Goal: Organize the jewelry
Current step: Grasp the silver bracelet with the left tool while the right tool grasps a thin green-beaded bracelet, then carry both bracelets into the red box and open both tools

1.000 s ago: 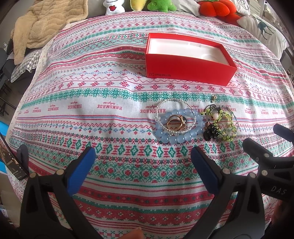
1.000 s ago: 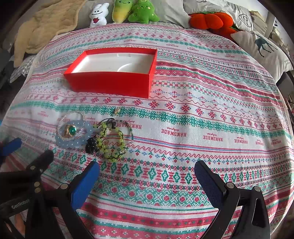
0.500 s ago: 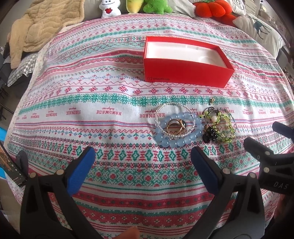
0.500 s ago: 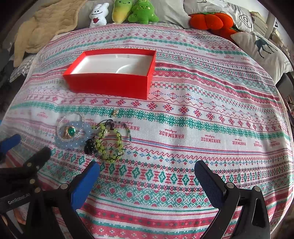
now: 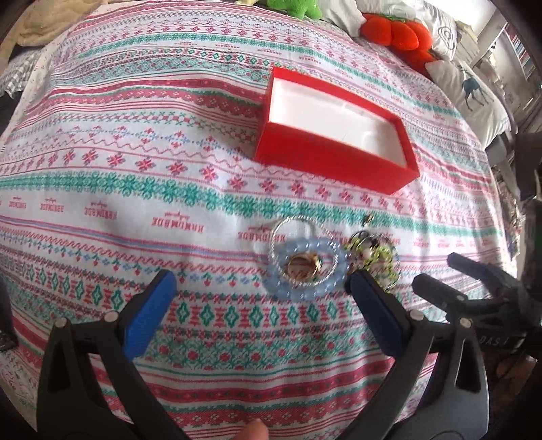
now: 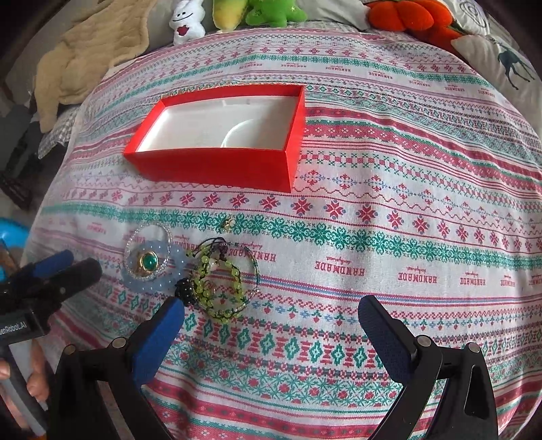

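An open red box (image 5: 333,162) with a white inside stands on the patterned bedspread; it also shows in the right wrist view (image 6: 216,162). In front of it lies a pale blue bead bracelet (image 5: 306,289) with a thin silver bangle (image 5: 288,221) and a gold ring with a green stone (image 6: 148,262) inside it. Beside it lie green bead bracelets (image 6: 220,287), a black bead cluster (image 6: 185,288) and a small gold earring (image 6: 229,222). My left gripper (image 5: 259,281) is open and empty, close before the blue bracelet. My right gripper (image 6: 271,311) is open and empty, just right of the green bracelets.
Plush toys (image 6: 267,12), an orange plush (image 6: 406,17) and a deer pillow (image 6: 504,57) line the far edge of the bed. A beige blanket (image 6: 88,57) lies at the far left. The patterned bedspread (image 6: 406,220) stretches to the right.
Both grippers have moved forward toward the jewelry. The left one has swung so the blue bracelet now lies near its right finger. Jewelry and box have not moved.
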`<state>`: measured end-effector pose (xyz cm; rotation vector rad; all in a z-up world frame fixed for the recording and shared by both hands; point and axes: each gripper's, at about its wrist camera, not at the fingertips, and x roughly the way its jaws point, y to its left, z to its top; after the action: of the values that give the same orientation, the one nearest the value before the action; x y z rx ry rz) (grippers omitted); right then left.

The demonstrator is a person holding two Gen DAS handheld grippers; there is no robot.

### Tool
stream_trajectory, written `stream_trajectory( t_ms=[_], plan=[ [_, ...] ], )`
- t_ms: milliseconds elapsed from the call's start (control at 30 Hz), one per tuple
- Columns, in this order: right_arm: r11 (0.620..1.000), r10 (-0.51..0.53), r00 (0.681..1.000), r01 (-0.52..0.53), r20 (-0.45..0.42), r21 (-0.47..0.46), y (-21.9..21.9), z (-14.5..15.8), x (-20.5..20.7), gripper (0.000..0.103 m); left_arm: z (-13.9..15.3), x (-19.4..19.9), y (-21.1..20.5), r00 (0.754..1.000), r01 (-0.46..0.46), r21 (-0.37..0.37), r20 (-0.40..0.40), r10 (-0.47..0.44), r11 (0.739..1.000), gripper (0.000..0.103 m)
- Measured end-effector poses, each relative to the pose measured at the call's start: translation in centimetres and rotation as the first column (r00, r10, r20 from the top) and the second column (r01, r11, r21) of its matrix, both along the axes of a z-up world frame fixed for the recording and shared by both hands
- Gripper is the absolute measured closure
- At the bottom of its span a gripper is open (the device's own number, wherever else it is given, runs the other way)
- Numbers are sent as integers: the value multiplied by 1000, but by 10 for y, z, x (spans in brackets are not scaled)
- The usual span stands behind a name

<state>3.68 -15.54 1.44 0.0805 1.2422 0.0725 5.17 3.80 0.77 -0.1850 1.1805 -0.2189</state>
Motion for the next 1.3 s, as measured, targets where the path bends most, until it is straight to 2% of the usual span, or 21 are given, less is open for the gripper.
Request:
stream_trajectory(
  t_ms=[67, 133, 200, 233, 300, 400, 500, 667, 900, 1000, 1133, 1300],
  plan=[
    [999, 2, 1000, -2, -13, 42, -4, 0, 6, 5, 0, 8, -2, 1000, 6, -21, -9, -7, 1000, 9],
    [997, -7, 1000, 9, -26, 80, -8, -3, 12, 14, -5, 16, -1, 999, 7, -50, -32, -9, 999, 21],
    [993, -23, 999, 28, -44, 114, -12, -7, 16, 27, -10, 22, -2, 999, 2, -75, -53, -6, 997, 29],
    [990, -31, 998, 38, -55, 133, -14, -9, 18, 30, -12, 24, -3, 998, -1, -83, -61, -4, 997, 34],
    [985, -37, 997, 49, -75, 168, -16, -15, 22, 46, -15, 28, -5, 998, -5, -87, -70, -1, 996, 42],
    [981, -38, 995, 55, -92, 188, -17, -20, 26, 63, -20, 33, -7, 997, -13, -76, -78, 7, 997, 54],
    [979, -41, 994, 60, -102, 193, -17, -25, 29, 75, -26, 38, -10, 996, -25, -62, -92, 19, 998, 62],
    [982, -29, 993, 50, -113, 183, -11, -32, 32, 83, -36, 42, -16, 995, -30, -26, -99, 27, 999, 70],
    [992, -12, 995, 25, -102, 125, -2, -39, 35, 93, -40, 45, -23, 997, -23, 56, -69, 27, 998, 92],
    [994, 5, 996, 5, -91, 109, 3, -39, 35, 98, -39, 46, -27, 998, -21, 71, -56, 25, 997, 98],
    [991, 6, 997, 4, -76, 130, 6, -35, 33, 100, -33, 45, -28, 999, -25, 47, -41, 27, 999, 98],
    [990, 14, 1000, -11, -21, 143, 6, -16, 28, 100, -17, 33, -21, 1000, -11, 21, 2, 11, 1000, 99]
  ],
)
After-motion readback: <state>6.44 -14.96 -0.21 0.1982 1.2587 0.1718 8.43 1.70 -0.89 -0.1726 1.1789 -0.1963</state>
